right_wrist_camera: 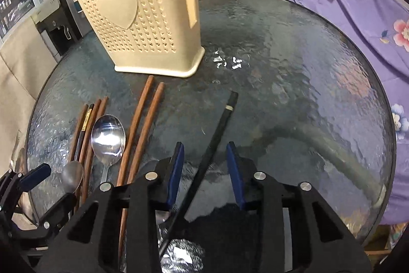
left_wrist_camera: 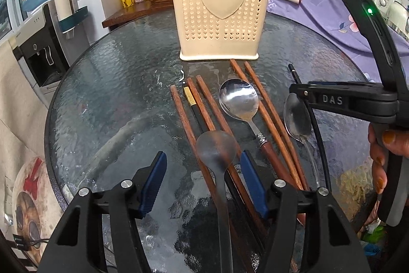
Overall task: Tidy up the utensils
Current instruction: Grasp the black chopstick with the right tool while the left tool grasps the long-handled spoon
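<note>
Cream utensil holder [left_wrist_camera: 219,14] upright near bench [left_wrist_camera: 107,83] far edge; wooden chopsticks [left_wrist_camera: 265,111] and steel spoon [left_wrist_camera: 239,100] lie loose toward the near edge. Left tool [left_wrist_camera: 203,186] gapes wide over a translucent spoon [left_wrist_camera: 217,152], gripping nothing. Right tool [right_wrist_camera: 205,170] also wide, straddling a black chopstick [right_wrist_camera: 219,129].

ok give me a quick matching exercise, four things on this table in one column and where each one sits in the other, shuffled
Things:
1. cream utensil holder
2. black chopstick
3. translucent spoon
4. steel spoon with wooden handle

Places:
A. between the open fingers of the left gripper
B. upright at the far side of the glass table
C. between the open fingers of the right gripper
D. lying among the brown chopsticks

Pairs: 1-B, 2-C, 3-A, 4-D
</note>
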